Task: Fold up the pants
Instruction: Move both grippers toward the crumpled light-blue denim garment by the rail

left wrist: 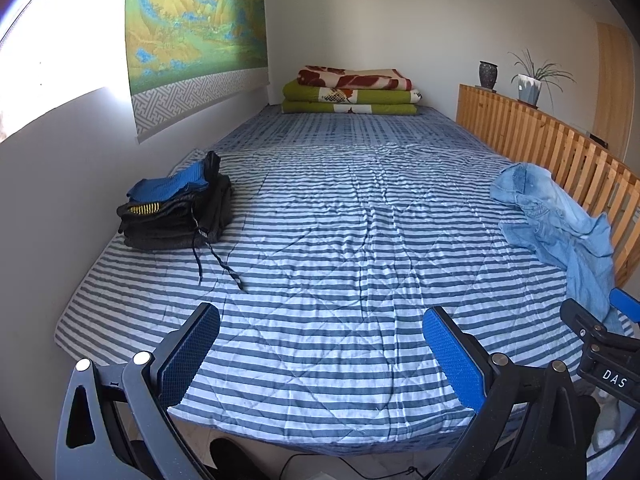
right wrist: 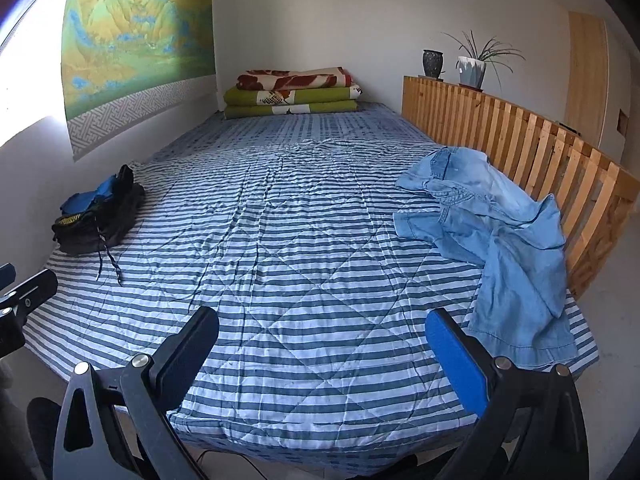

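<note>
Jeans (right wrist: 496,240): crumpled in a heap, legs and waistband not separable; far edge lies against the slat rail (right wrist: 520,132), contact hidden.
Dark stack (left wrist: 176,216): number of garments unclear; lower layers merge.
Right gripper (left wrist: 600,320) in left view: only part visible, cut by frame edge.
Floor under bed edge: dark, cables indistinct.

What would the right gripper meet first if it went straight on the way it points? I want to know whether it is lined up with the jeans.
Probably the striped quilt, bare between its open fingers. The right gripper tilts downward; the jeans lie off to the right of that line.
</note>
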A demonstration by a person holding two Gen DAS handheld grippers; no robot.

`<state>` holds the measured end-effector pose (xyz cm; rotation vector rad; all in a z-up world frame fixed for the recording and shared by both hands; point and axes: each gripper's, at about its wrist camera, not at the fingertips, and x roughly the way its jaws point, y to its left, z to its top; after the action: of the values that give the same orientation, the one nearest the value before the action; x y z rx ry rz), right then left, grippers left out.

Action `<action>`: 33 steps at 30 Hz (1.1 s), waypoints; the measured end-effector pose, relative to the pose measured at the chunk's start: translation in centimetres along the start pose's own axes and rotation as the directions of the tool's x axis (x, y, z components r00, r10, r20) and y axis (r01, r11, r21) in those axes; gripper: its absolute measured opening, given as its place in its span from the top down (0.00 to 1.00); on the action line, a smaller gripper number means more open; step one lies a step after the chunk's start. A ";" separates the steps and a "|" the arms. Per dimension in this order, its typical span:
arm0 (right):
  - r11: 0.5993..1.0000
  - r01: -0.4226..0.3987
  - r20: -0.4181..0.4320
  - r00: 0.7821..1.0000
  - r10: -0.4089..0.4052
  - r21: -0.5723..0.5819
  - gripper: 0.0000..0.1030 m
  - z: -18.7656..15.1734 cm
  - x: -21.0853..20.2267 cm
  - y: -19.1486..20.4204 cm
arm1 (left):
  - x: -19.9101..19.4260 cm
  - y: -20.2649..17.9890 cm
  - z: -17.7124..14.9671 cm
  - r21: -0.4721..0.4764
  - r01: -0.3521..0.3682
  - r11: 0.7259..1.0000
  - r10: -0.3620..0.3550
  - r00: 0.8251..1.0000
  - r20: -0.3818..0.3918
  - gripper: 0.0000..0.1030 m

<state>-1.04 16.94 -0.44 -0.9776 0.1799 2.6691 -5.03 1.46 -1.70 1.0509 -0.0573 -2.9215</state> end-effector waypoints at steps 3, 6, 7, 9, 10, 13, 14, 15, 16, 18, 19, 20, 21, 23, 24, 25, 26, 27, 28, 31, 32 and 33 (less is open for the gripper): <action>1.000 0.006 -0.009 1.000 -0.005 0.018 0.01 -0.1 0.5 0.1 | 0.9 0.4 -0.2 -0.010 -0.001 1.000 0.000 1.000 -0.014 0.00; 1.000 0.006 -0.005 1.000 -0.006 0.022 0.01 -0.2 0.7 0.1 | 1.8 0.6 -0.7 -0.013 -0.006 1.000 0.005 1.000 -0.025 0.00; 1.000 0.008 -0.003 1.000 -0.008 0.023 0.01 -0.2 0.7 0.1 | 2.1 0.7 -0.7 -0.012 -0.007 1.000 0.007 1.000 -0.029 0.00; 1.000 0.003 0.000 1.000 -0.003 0.027 0.01 -0.2 0.8 0.1 | 2.6 0.7 -0.9 -0.013 -0.009 1.000 0.008 0.999 -0.035 0.00; 1.000 -0.009 0.001 1.000 0.009 0.027 0.01 -0.2 0.8 0.1 | 2.8 0.9 -1.0 -0.013 -0.008 1.000 0.008 0.999 -0.037 0.00; 1.000 -0.015 0.005 1.000 0.015 0.026 0.01 -0.4 0.8 0.3 | 3.5 0.9 -1.2 -0.012 -0.009 1.000 0.009 0.999 -0.046 0.00; 1.000 -0.015 0.004 1.000 0.015 0.026 0.01 -0.4 0.8 0.3 | 3.7 1.0 -1.3 -0.010 -0.009 1.000 0.009 0.999 -0.049 0.00; 1.000 -0.015 0.001 1.000 0.015 0.028 0.01 -0.5 0.9 0.2 | 3.8 1.0 -1.4 -0.008 -0.009 1.000 0.009 0.999 -0.051 0.00; 1.000 -0.013 -0.001 1.000 0.013 0.028 0.01 -0.5 0.9 0.1 | 3.9 0.9 -1.6 -0.006 -0.010 1.000 0.009 0.999 -0.052 0.00; 1.000 -0.004 -0.006 1.000 0.004 0.027 0.01 -0.5 1.2 -0.1 | 4.0 0.8 -1.7 0.002 -0.010 1.000 0.010 0.999 -0.052 0.00; 1.000 0.003 -0.012 1.000 -0.003 0.026 0.01 -0.5 1.3 -0.3 | 3.9 0.7 -1.7 0.004 -0.011 1.000 0.012 0.999 -0.052 0.00; 1.000 0.010 -0.017 1.000 -0.010 0.029 0.01 -0.4 1.5 -0.6 | 4.0 0.7 -1.7 0.007 -0.012 1.000 0.012 0.999 -0.050 0.00; 0.999 0.019 -0.021 1.000 -0.018 0.034 0.01 -0.5 1.6 -0.9 | 3.9 0.6 -1.7 0.009 -0.011 1.000 0.012 0.999 -0.049 0.00; 0.998 0.032 -0.031 0.999 -0.030 0.049 0.01 -0.3 1.9 -1.8 | 4.0 0.6 -1.6 0.013 -0.012 1.000 0.013 0.999 -0.047 0.00; 0.998 0.037 -0.034 0.999 -0.035 0.058 0.01 -0.2 2.0 -2.4 | 3.9 0.5 -1.6 0.014 -0.012 1.000 0.013 0.999 -0.046 0.00; 0.997 0.039 -0.035 0.999 -0.037 0.061 0.01 -0.1 2.0 -2.7 | 4.0 0.4 -1.6 0.015 -0.011 1.000 0.012 0.999 -0.047 0.00; 0.998 0.035 -0.033 0.999 -0.033 0.057 0.01 0.1 2.0 -3.0 | 4.0 0.3 -1.5 0.018 -0.010 1.000 0.010 0.999 -0.048 0.00; 0.998 0.037 -0.026 0.999 -0.036 0.051 0.01 0.2 2.0 -3.3 | 4.0 0.0 -1.5 0.021 -0.009 1.000 0.010 0.999 -0.049 0.00; 0.998 0.049 -0.017 0.999 -0.048 0.048 0.01 0.4 1.9 -3.5 | 4.1 -0.2 -1.4 0.027 -0.007 1.000 0.009 0.999 -0.049 0.00; 0.997 0.066 -0.004 0.998 -0.066 0.046 0.01 0.8 1.9 -4.0 | 4.4 -0.7 -1.2 0.038 -0.002 0.999 0.003 0.999 -0.050 0.00; 0.996 0.069 -0.001 0.998 -0.069 0.049 0.01 1.0 1.9 -4.2 | 4.5 -0.9 -1.0 0.040 0.003 0.999 0.000 0.999 -0.051 0.00; 0.996 0.072 0.003 0.997 -0.073 0.052 0.01 1.2 1.9 -4.3 | 4.6 -1.1 -0.9 0.043 0.004 0.999 -0.002 0.999 -0.051 0.00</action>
<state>-1.82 21.76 -0.87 -0.9434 0.2072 2.5878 -8.02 2.28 -5.36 1.1315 -0.1175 -2.9067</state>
